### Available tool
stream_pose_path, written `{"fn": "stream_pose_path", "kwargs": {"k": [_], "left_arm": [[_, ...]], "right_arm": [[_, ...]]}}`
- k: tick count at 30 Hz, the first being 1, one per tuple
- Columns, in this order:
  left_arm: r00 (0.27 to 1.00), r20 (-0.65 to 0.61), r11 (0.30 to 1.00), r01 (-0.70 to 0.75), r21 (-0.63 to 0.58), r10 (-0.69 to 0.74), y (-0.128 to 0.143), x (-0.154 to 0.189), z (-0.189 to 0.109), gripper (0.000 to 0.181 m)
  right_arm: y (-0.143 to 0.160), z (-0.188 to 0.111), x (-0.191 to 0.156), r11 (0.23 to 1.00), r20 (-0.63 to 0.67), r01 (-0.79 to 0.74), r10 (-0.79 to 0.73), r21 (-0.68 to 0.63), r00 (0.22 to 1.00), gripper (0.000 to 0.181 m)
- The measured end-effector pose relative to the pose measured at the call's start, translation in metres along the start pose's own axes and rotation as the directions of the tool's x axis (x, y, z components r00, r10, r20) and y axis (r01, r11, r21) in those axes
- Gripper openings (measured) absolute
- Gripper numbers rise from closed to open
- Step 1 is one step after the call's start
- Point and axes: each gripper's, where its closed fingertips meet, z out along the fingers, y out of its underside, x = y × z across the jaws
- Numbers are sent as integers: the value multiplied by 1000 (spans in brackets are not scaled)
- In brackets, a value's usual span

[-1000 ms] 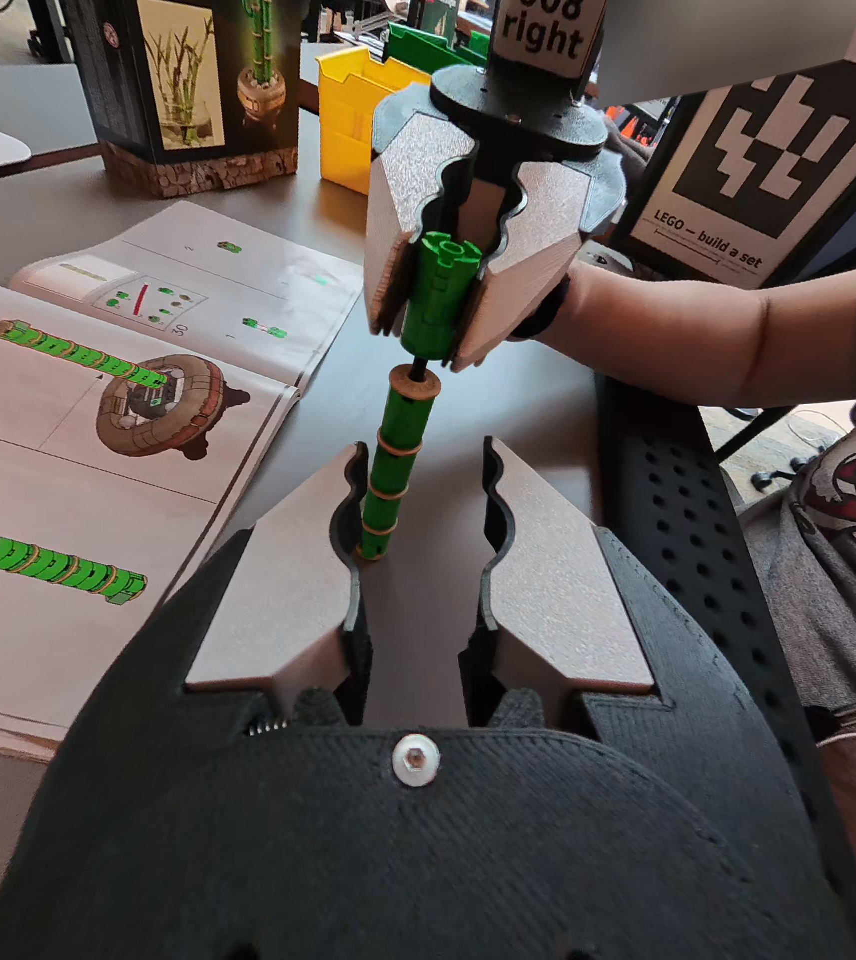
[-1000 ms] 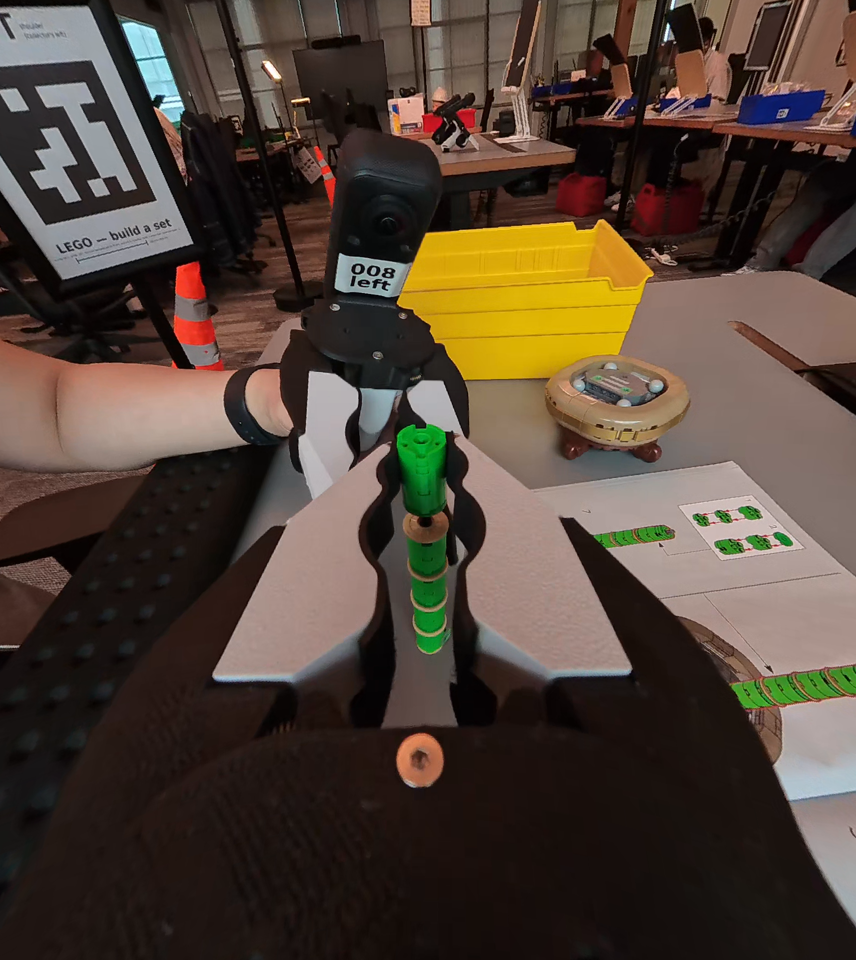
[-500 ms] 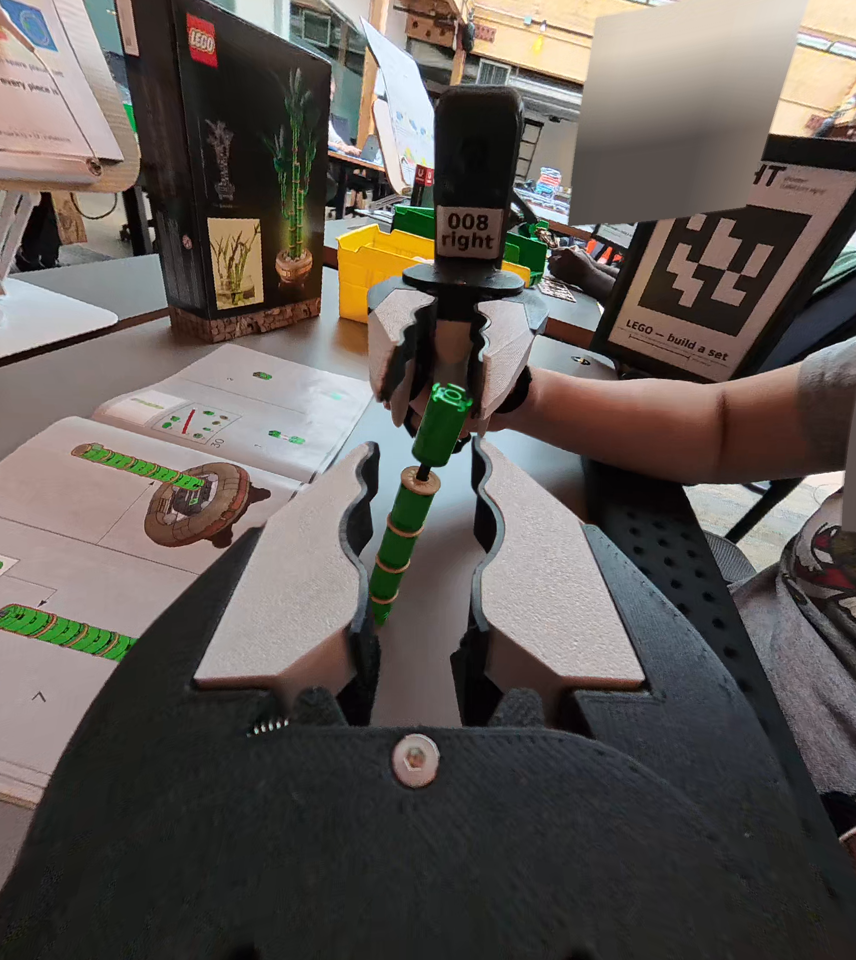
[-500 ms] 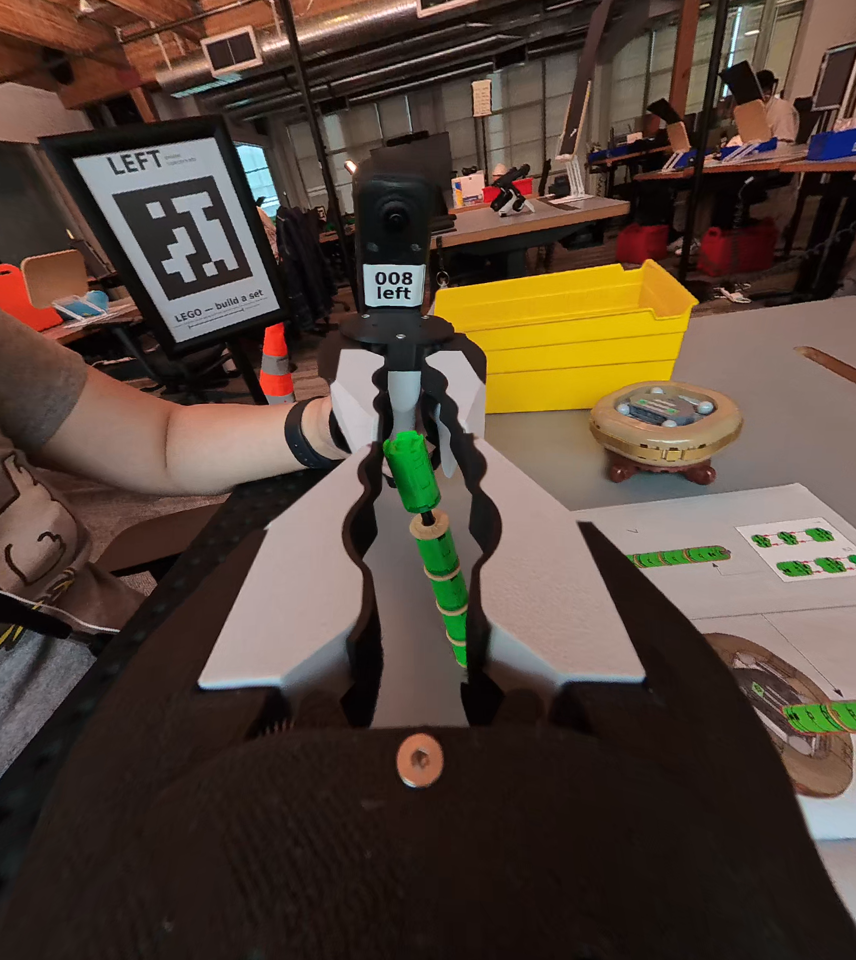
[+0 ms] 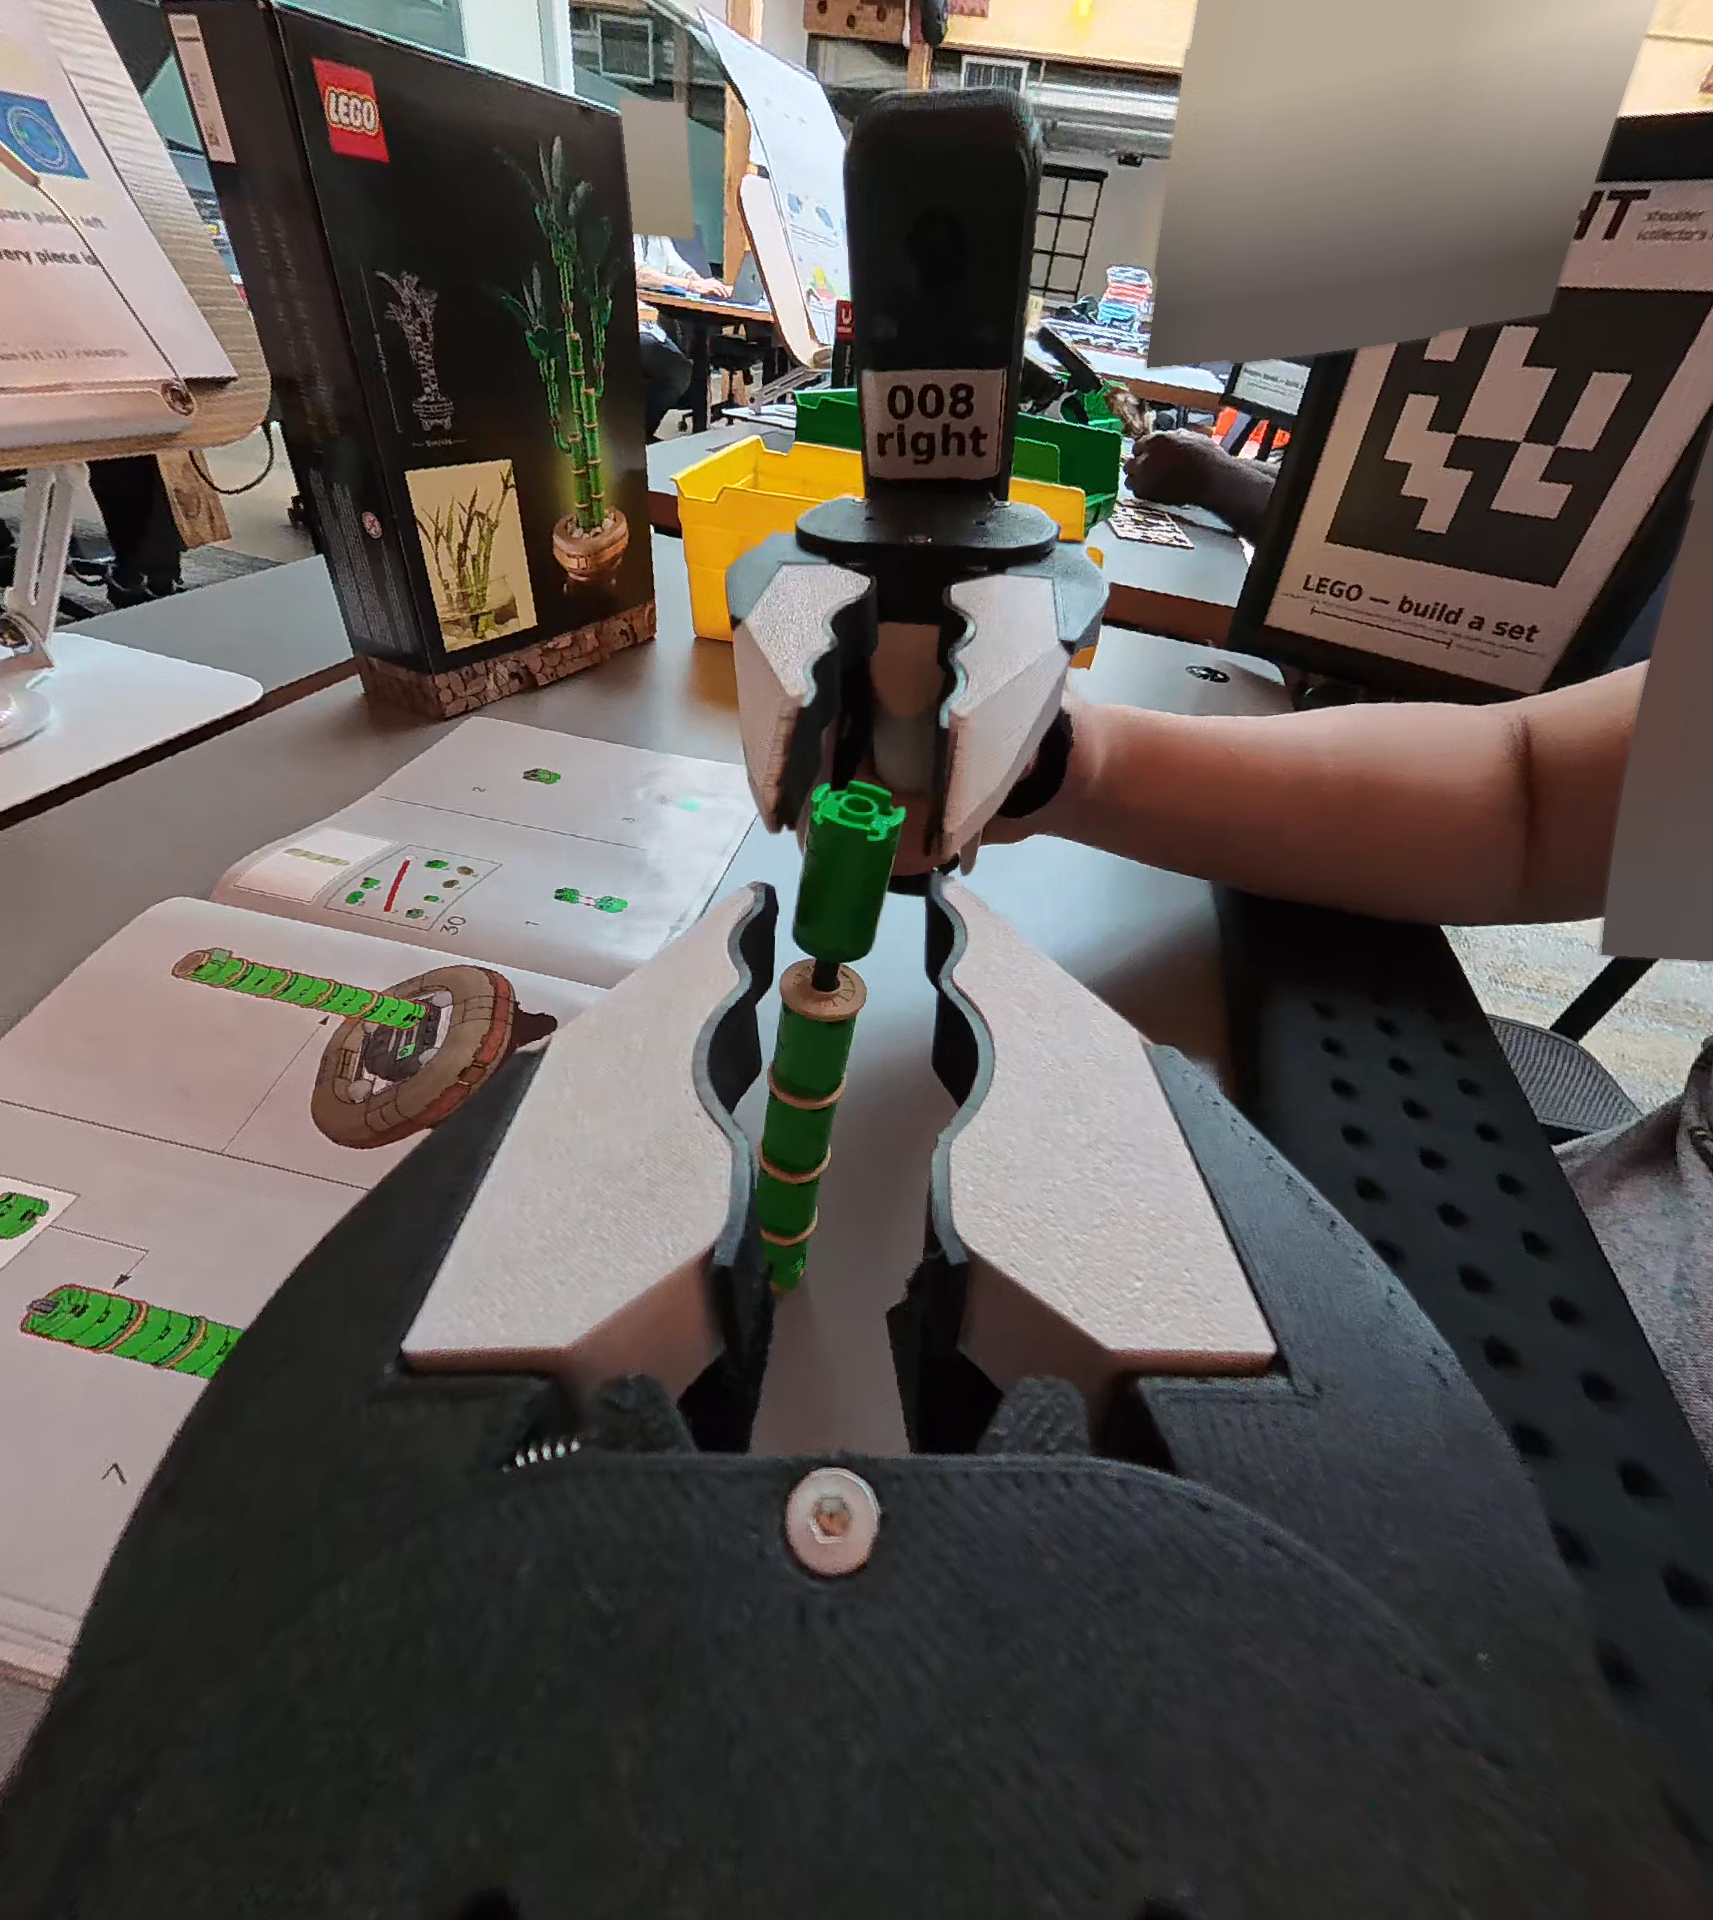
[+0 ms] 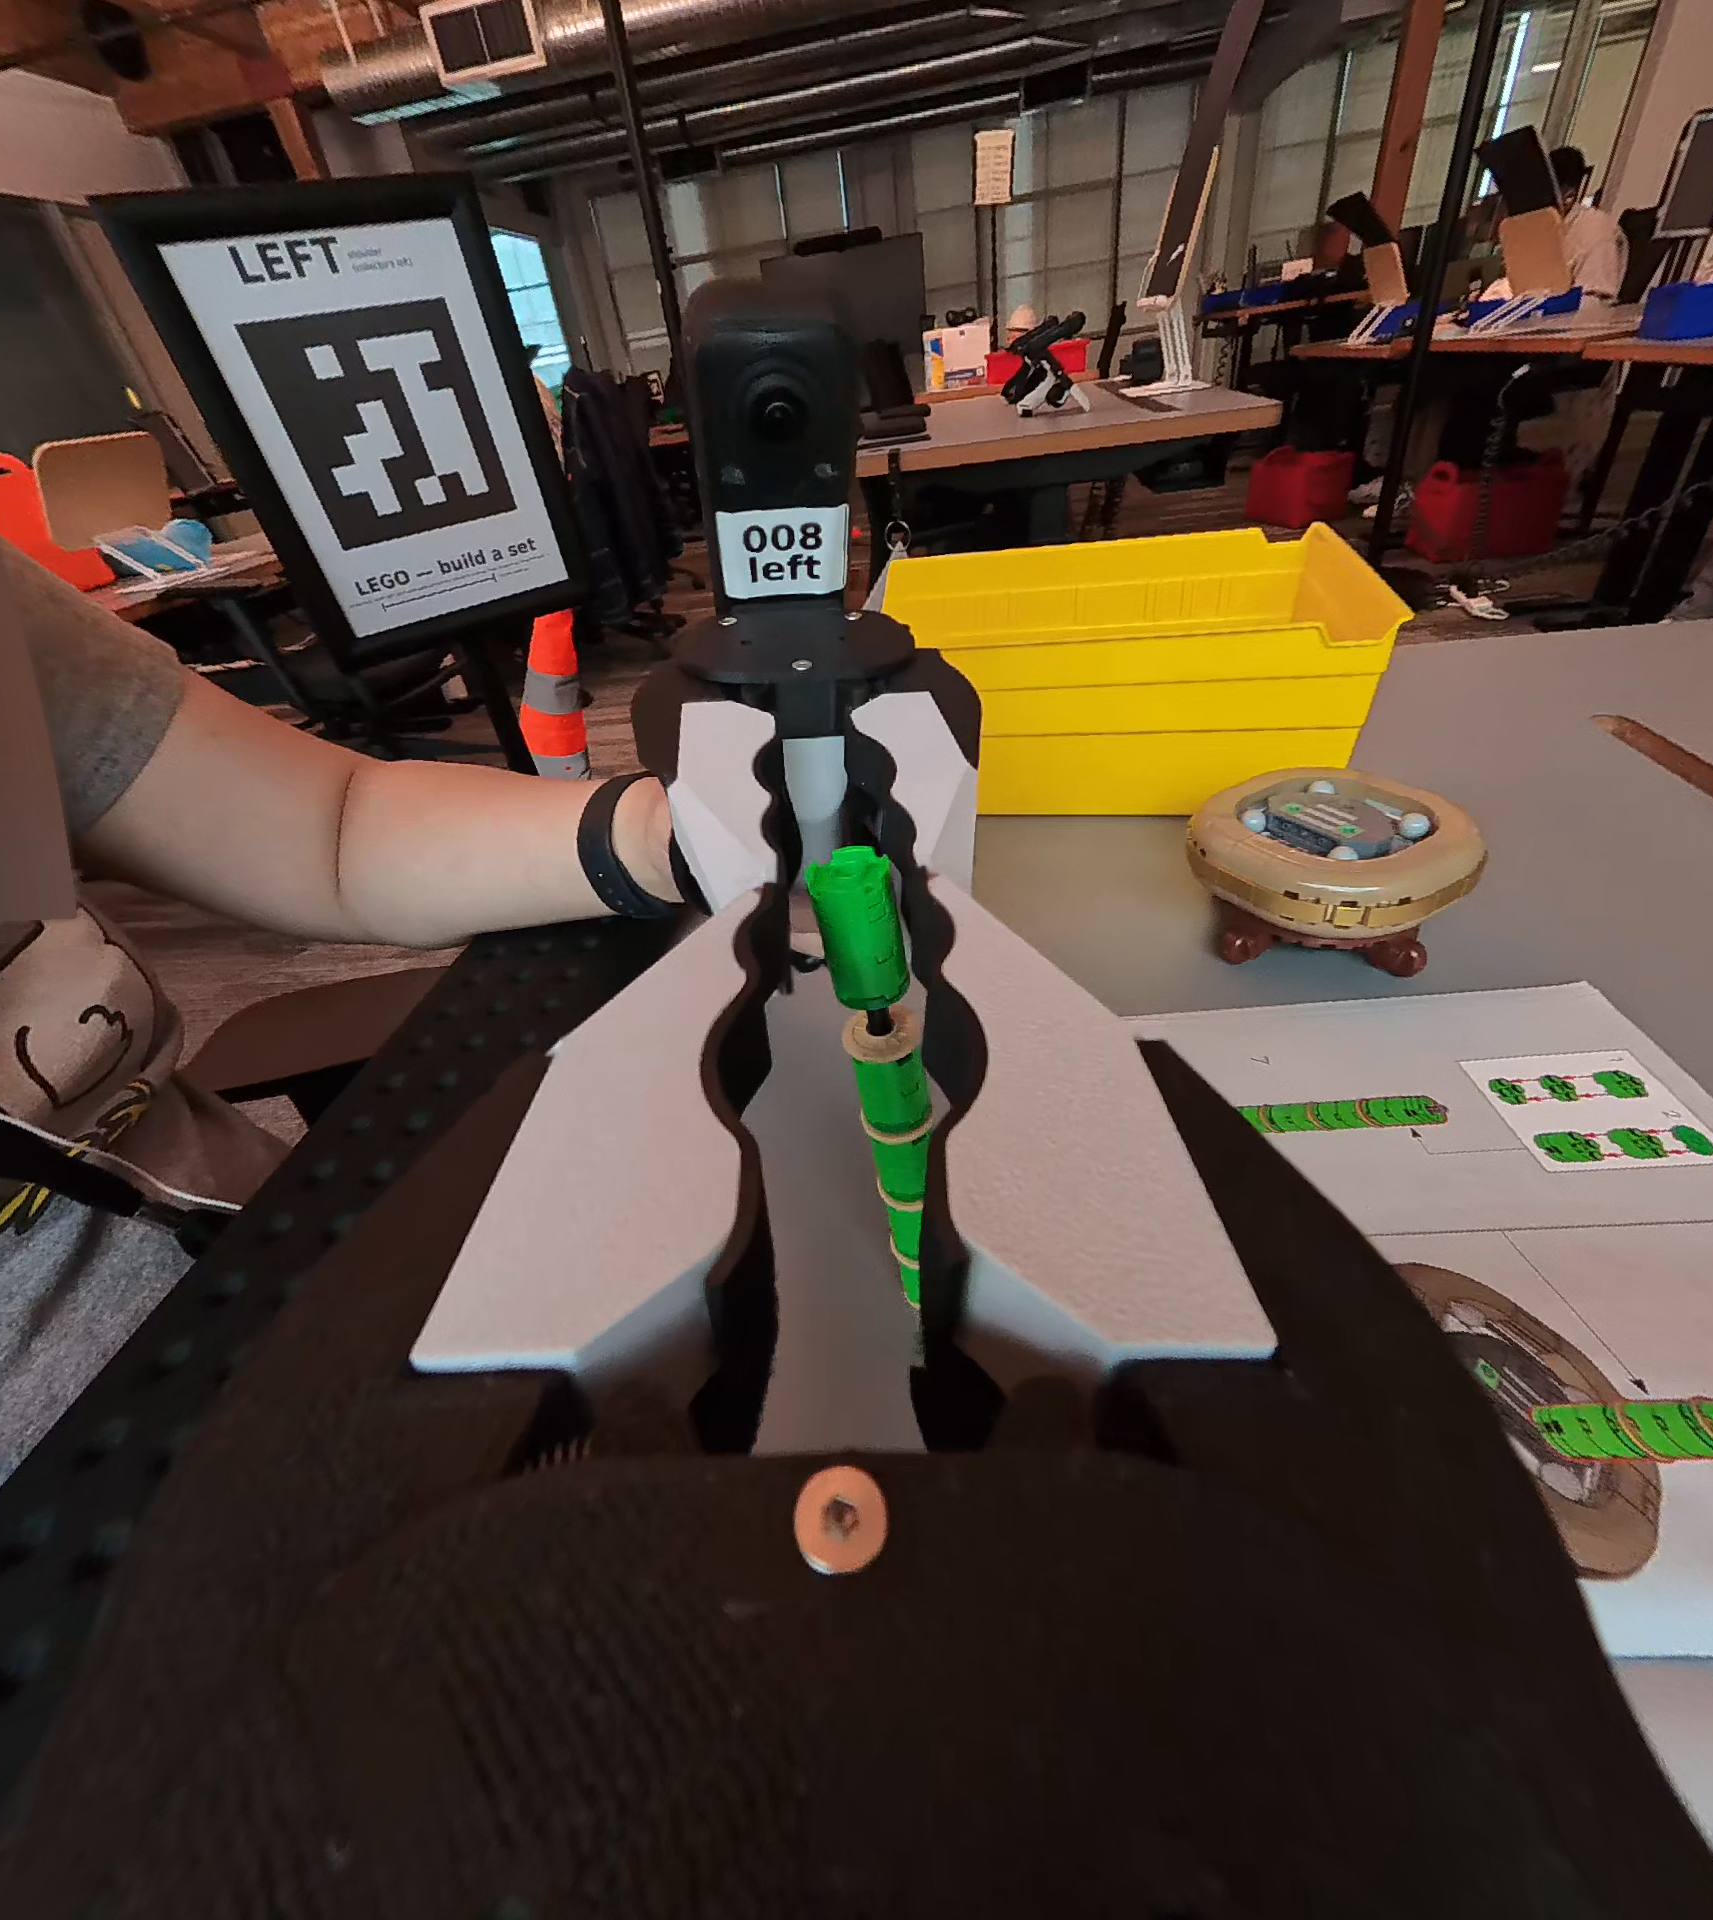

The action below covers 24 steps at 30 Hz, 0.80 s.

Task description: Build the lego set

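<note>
I see both jaws parted: left gripper (image 5: 836, 1039) and right gripper (image 6: 847, 997) flank the bamboo stalk (image 5: 805, 1091), neither clamping; open booklet (image 5: 260, 1039) lies left.

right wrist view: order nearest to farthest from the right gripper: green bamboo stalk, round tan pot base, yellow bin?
1. Green segmented bamboo stalk, between the right gripper fingers.
2. Round tan pot base on brown feet, right of centre on the table.
3. Yellow plastic bin, behind the base.
</note>
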Motion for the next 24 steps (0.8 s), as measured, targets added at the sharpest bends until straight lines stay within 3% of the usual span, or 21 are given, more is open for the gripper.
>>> {"fn": "stream_pose_path", "kwargs": {"k": [3,6,24], "left_arm": [[1000,-3,1000,-13,-8,13,1,0,2,17],[999,12,999,-37,-12,37,1,0,3,16],[997,12,997,-70,-23,71,3,-1,3,16]], "right_arm": [[2,3,1,1000,-6,-4,4,-5,1000,25],[2,4,-1,1000,17,-18,18,4,1000,16],[2,6,0,999,16,-50,50,-12,999,16]]}}
